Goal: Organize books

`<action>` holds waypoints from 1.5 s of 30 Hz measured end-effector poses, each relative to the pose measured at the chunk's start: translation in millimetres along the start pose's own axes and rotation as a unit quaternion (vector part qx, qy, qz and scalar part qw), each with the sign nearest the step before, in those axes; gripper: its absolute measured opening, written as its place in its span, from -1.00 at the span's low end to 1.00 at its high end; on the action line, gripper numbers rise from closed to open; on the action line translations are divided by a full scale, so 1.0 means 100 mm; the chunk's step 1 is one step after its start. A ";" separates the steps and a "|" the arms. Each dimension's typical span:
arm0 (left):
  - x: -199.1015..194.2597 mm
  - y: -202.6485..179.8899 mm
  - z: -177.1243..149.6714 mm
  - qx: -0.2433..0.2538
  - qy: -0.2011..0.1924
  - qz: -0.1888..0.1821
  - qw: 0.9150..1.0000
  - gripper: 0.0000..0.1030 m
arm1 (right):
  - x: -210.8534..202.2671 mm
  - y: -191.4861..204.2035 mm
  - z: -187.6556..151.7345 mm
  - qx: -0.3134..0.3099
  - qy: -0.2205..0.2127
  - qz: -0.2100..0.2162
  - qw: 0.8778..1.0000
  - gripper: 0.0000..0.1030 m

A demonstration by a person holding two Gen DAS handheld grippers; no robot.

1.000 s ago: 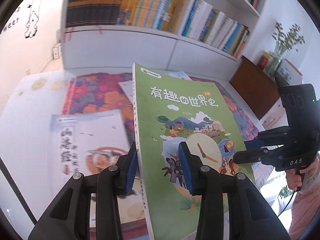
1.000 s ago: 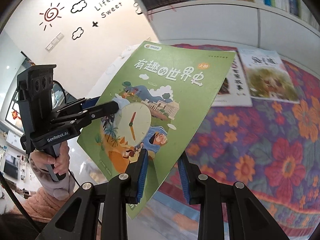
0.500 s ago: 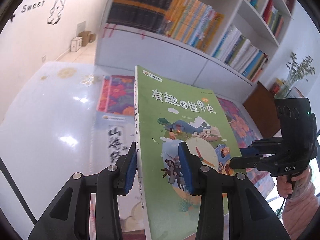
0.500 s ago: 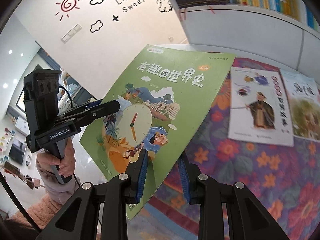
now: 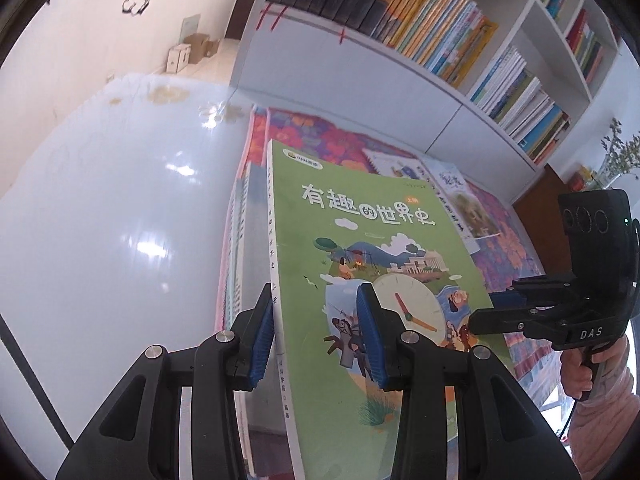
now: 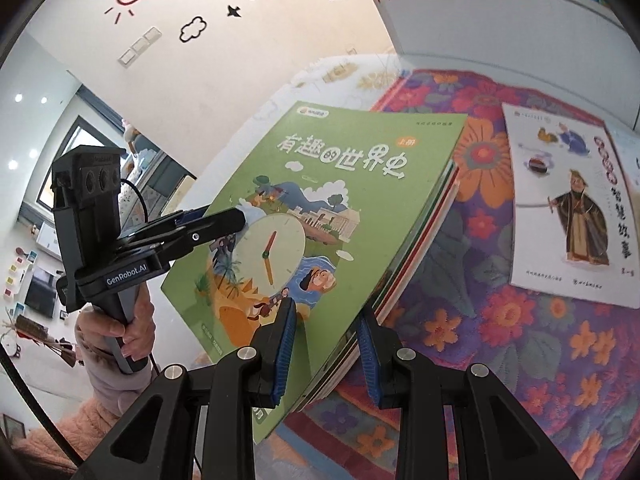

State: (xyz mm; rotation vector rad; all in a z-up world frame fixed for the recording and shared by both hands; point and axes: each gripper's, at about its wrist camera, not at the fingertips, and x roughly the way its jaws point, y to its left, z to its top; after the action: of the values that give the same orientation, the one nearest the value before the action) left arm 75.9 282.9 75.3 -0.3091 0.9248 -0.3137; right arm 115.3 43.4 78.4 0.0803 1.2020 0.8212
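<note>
A green picture book [image 5: 384, 264] with a clock on its cover is held tilted between both grippers. My left gripper [image 5: 316, 320] is shut on its spine edge near the lower corner. My right gripper [image 6: 328, 344] is shut on the opposite long edge. In the left wrist view the right gripper [image 5: 496, 312] comes in from the right; in the right wrist view the left gripper [image 6: 236, 216] comes in from the left. Right under the green book lies a stack of books [image 6: 424, 236]. I cannot tell if they touch.
A floral cloth [image 6: 500, 320] covers the table, with a white book showing a robed figure [image 6: 572, 208] and another light book [image 5: 460, 188] lying flat on it. Bare glossy white tabletop [image 5: 120, 220] spreads to the left. White shelves full of books [image 5: 448, 36] stand behind.
Both grippers have carried the green book leftward and down, from above the loose books to just over the stack at the cloth's left edge. Both grips are unchanged.
</note>
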 end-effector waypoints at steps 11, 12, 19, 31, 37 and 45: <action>0.07 0.01 -0.04 0.016 0.003 0.020 1.000 -0.26 | 0.22 -0.07 -0.04 0.026 0.020 0.012 0.999 -0.42; 0.07 0.00 -0.04 0.019 0.003 0.024 1.000 -0.26 | 0.22 -0.07 -0.03 0.028 0.019 0.012 0.999 -0.42; 0.06 0.02 -0.03 -0.004 0.001 0.037 0.999 -0.24 | 0.28 -0.14 -0.04 0.038 0.024 0.009 0.999 -0.39; 0.09 0.12 -0.02 -0.017 -0.002 0.087 0.996 -0.21 | 0.35 -0.06 0.02 0.033 0.035 -0.010 0.999 -0.37; 0.15 -0.01 -0.05 0.009 0.008 0.093 0.996 -0.20 | 0.40 0.08 0.12 0.006 0.046 -0.047 0.998 -0.32; 0.14 0.00 -0.07 0.007 0.009 0.094 0.995 -0.18 | 0.43 0.07 0.18 -0.006 0.062 -0.063 0.996 -0.28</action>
State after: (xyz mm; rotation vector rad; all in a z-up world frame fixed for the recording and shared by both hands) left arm 78.5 276.1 61.1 -0.2044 0.9607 -0.1493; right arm 131.6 80.4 54.5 -0.0563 1.3059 0.7310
